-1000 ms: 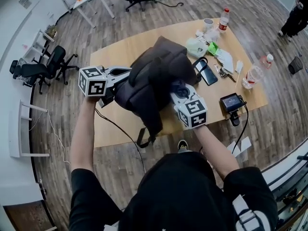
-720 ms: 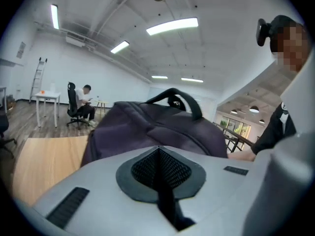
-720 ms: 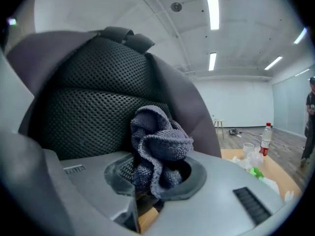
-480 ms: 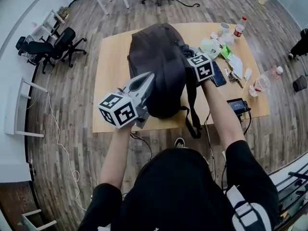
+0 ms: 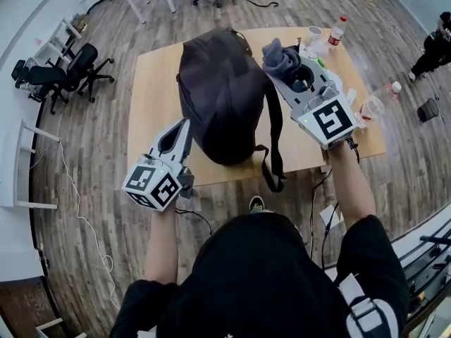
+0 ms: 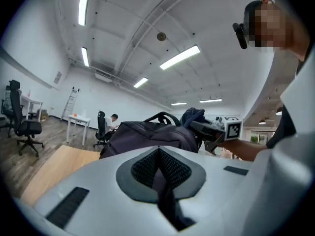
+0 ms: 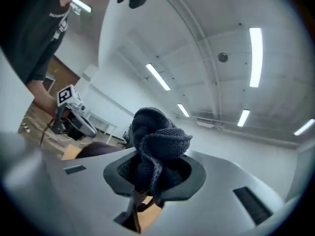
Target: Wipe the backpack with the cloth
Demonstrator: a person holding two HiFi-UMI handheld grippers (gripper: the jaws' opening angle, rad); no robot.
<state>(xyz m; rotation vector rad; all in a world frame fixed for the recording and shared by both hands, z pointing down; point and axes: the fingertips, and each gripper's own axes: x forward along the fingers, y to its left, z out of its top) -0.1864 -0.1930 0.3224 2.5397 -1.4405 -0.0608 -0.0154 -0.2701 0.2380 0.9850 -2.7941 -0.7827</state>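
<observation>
A dark backpack (image 5: 218,97) lies lengthwise on the wooden table (image 5: 158,83), with one strap (image 5: 271,164) hanging over the near edge. My right gripper (image 5: 280,65) is raised beside the pack's right side, shut on a bunched dark grey cloth (image 5: 282,56) that bulges out between its pads (image 7: 157,141). My left gripper (image 5: 179,127) is off the pack near the front left corner, pointing at it, with its jaws shut and nothing in them. In the left gripper view the backpack (image 6: 152,134) fills the middle, and the cloth (image 6: 193,116) shows beyond it.
The right end of the table holds clutter: bottles (image 5: 337,30), a cup (image 5: 313,32), a phone and small items. A cable (image 5: 313,203) drops from the table's near right edge. Office chairs (image 5: 60,76) stand on the floor at left, and a person (image 6: 114,122) sits at a far desk.
The backpack, held up between both grippers a second ago, now lies on the table. My left gripper has let go and drawn back to the front left. My right gripper has lifted the cloth.
</observation>
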